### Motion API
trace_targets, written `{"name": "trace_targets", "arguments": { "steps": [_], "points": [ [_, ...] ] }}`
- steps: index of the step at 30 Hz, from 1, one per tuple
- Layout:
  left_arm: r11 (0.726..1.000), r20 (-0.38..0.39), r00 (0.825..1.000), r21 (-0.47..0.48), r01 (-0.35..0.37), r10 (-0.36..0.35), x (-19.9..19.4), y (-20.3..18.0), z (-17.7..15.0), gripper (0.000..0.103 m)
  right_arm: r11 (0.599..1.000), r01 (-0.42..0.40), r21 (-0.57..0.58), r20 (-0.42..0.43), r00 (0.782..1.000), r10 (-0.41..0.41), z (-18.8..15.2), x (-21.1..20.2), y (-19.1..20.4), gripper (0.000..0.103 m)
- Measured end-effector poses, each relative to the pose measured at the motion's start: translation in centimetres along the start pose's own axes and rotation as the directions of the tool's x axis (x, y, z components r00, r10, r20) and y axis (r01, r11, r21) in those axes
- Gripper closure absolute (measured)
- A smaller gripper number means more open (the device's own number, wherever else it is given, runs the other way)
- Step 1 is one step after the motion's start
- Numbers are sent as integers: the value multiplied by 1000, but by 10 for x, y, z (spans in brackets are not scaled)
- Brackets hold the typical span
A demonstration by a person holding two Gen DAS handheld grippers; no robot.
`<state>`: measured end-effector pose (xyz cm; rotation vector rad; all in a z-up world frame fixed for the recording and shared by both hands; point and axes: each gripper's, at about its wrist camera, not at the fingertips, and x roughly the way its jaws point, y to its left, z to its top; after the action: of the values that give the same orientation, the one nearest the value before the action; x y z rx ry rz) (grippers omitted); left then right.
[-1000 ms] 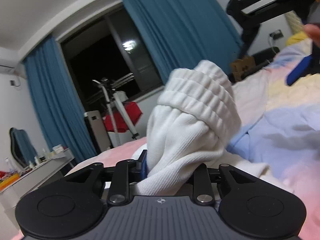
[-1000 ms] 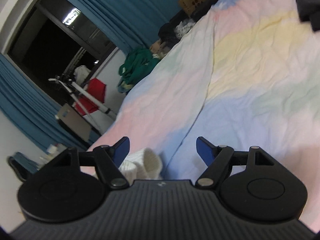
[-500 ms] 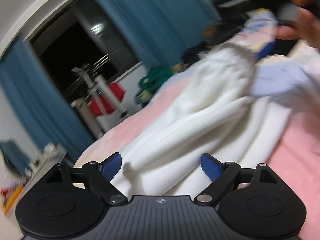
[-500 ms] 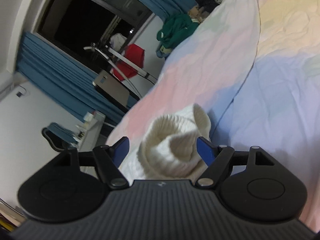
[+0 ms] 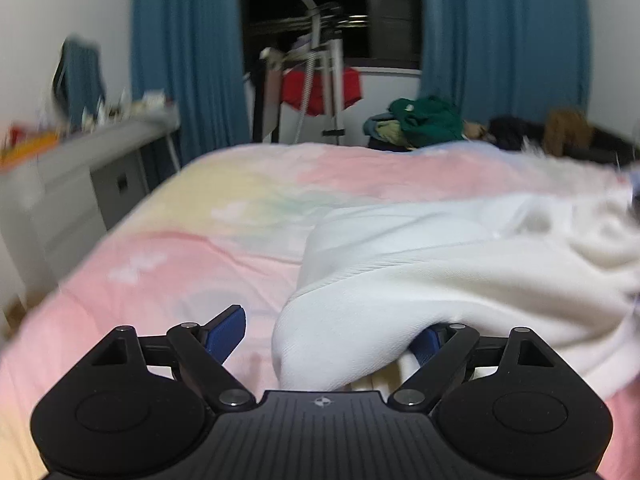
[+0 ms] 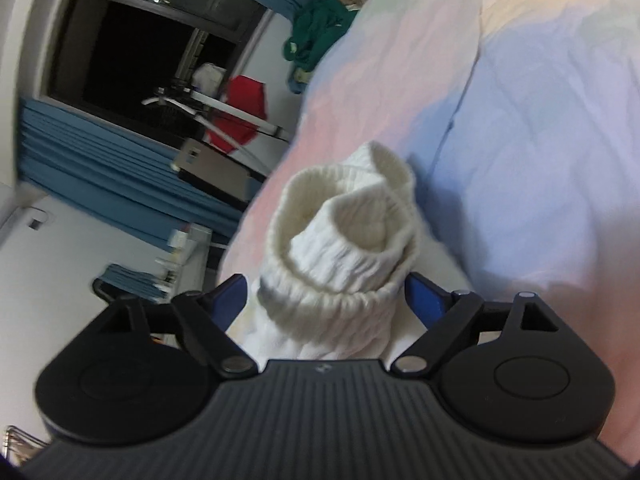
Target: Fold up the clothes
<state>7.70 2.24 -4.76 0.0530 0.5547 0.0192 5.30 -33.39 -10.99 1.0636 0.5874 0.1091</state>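
A white knit garment (image 5: 440, 264) lies on the pastel bedspread (image 5: 168, 264), spreading to the right. My left gripper (image 5: 328, 334) is open; a fold of the garment lies between its blue fingertips (image 5: 224, 332) and covers part of the right one. In the right wrist view the garment's ribbed cuff (image 6: 344, 240) stands bunched between the blue fingertips (image 6: 424, 300) of my right gripper (image 6: 326, 300). The jaws stand wide, beside the cuff, not clamped on it.
A grey desk (image 5: 72, 168) stands left of the bed. A drying rack with a red cloth (image 5: 320, 88) stands at the dark window between blue curtains (image 5: 188, 60). A green clothes pile (image 5: 424, 120) lies past the bed's far edge.
My left gripper has opened and let go of the white cuff, then swung to face the window. My right gripper has moved up around the cuff, which now sits between its fingers.
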Motion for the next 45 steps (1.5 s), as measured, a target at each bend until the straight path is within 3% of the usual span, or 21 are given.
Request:
{"name": "trace_targets", "arguments": {
  "steps": [3, 5, 9, 12, 16, 20, 22, 24, 25, 29, 31, 34, 36, 40, 45],
  "points": [
    [1000, 3, 1000, -27, 2, -2, -12, 3, -8, 17, 996, 42, -82, -13, 999, -43, -8, 13, 10, 14],
    [999, 5, 1000, -45, 4, -4, -20, 5, -13, 18, 988, 83, -130, 22, 996, -81, -12, 21, 14, 15],
    [997, 8, 1000, -81, 7, -7, -37, 9, -24, 18, 974, 144, -177, 64, 989, -135, -12, 30, 16, 37],
    [995, 21, 1000, -99, 5, -3, -33, -5, -25, 19, 973, 120, -197, 85, 991, -105, -8, 20, 20, 47],
    [990, 37, 999, -139, 26, -21, -44, 2, -26, 20, 957, 53, -285, 132, 991, -15, -3, 2, 33, 48],
    [984, -15, 999, -174, 43, -47, -42, 9, -33, 20, 957, 88, -277, 91, 994, -66, 5, 5, 21, 48],
    [984, -31, 998, -170, 43, -49, -37, 8, -36, 19, 973, 123, -198, 40, 992, -117, 8, 12, 3, 47],
    [990, -28, 999, -141, 23, -27, -39, 5, -37, 19, 980, 153, -129, 12, 988, -153, 9, 14, -10, 32],
    [991, -24, 1000, -132, 15, -19, -41, 4, -38, 19, 982, 153, -114, 11, 988, -153, 10, 12, -12, 29],
    [989, -41, 999, -149, 15, -21, -45, 7, -39, 19, 970, 184, -162, 2, 983, -186, 6, 12, -10, 23],
    [985, -60, 998, -174, 17, -28, -44, 11, -41, 19, 970, 194, -147, -26, 979, -200, 5, 18, -16, 9],
    [976, -87, 995, -215, 21, -40, -43, 15, -43, 18, 988, 144, -55, -102, 984, -149, 7, 33, -34, 9],
    [972, -98, 994, -234, 24, -48, -42, 17, -43, 18, 993, 116, -14, -132, 984, -117, 7, 41, -43, 3],
    [960, -116, 991, -279, 29, -64, -43, 22, -44, 18, 996, 70, -46, -168, 983, -77, 6, 50, -37, 3],
    [912, -157, 966, -388, 130, -204, -45, 39, -41, 22, 986, 107, -130, -149, 981, -126, 3, 40, -24, 34]
  ]
}}
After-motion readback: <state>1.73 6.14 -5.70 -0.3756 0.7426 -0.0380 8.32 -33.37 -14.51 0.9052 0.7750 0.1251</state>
